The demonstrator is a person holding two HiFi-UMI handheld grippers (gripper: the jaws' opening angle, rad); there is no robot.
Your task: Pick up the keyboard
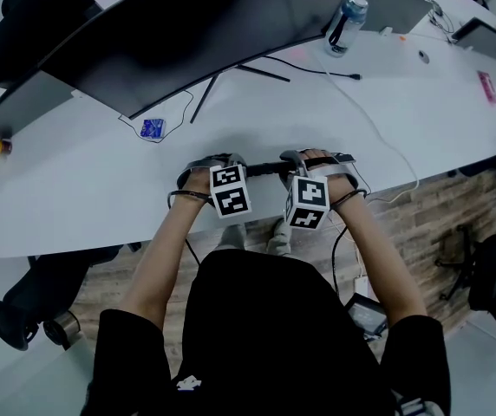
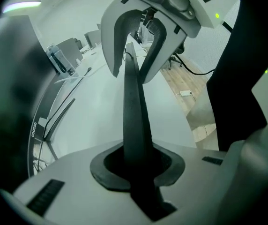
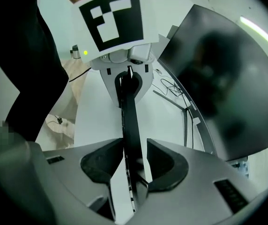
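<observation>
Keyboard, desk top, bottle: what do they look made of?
Keyboard: thin dark slab with a matte surface, probably plastic, though a metal shell can't be ruled out. Desk top: smooth, white, faint sheen, likely laminate. Bottle: see-through body, likely plastic.

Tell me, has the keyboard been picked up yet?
Partly. Done: the left gripper is clamped on one end of the keyboard. In hand: the right gripper straddles the other end, jaws apart. Left: closing it and lifting clear of the desk.
</observation>
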